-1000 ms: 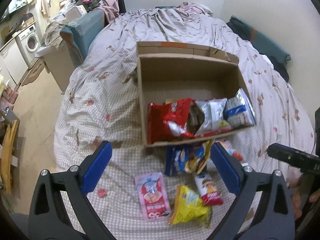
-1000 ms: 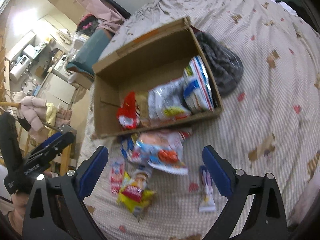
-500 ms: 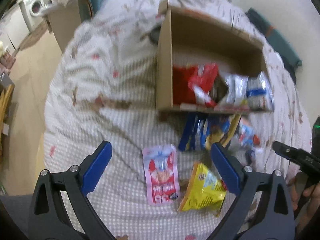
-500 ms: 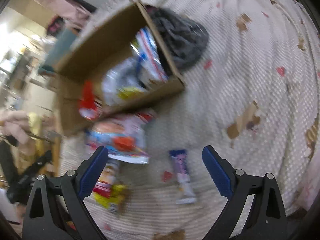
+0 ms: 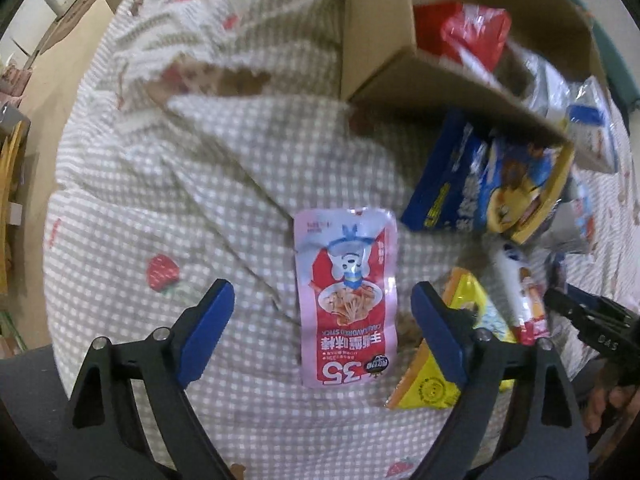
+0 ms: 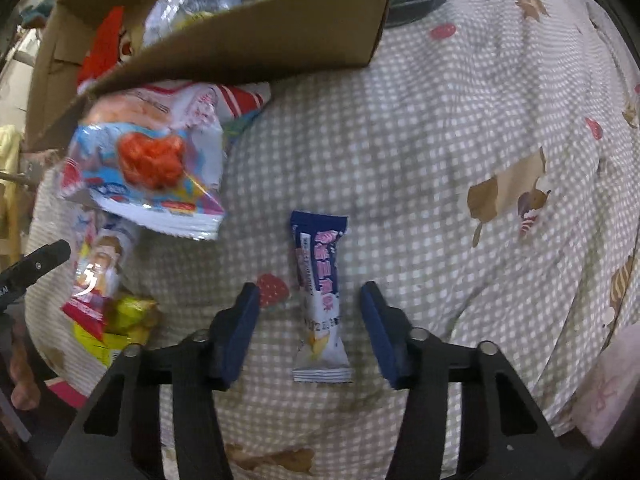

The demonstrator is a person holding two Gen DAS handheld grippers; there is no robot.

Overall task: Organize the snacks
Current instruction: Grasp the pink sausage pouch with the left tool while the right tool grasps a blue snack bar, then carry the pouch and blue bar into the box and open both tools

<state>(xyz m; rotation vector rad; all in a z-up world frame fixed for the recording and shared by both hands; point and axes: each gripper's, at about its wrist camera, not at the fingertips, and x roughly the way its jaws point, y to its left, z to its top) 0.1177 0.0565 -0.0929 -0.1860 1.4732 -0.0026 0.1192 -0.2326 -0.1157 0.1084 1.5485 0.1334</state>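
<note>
Two grippers, both pointing down at the bed (image 5: pixel 132 184), each lined up over its own snack.

L first: left gripper (image 5: pixel 322 322) sits over the pink-and-red pouch (image 5: pixel 347 300). Pouch lies flat on the checked cover, long axis running away from the camera, i.e. along the fingers' pointing line and crosswise to their closing direction. It's off-centre, nearer the right-hand finger (image 5: pixel 438 336) than the left-hand one. Fingers have just been closing a bit but are spread wide, clear gap each side, not touching the pouch; nothing held. Yellow bag (image 5: pixel 430 384) sits just beside/under the right-hand finger, so probably some risk of snagging it.

R: right gripper (image 6: pixel 310 330) straddles the small blue-and-white packet (image 6: pixel 320 296), same lie, long axis away from the camera, roughly centred. Fingers have just been closing, now about half apart; packet is between them, pads not yet on it, so not grasped.

Cardboard box (image 6: pixel 256 48), partly filled, lies beyond both snacks.
</note>
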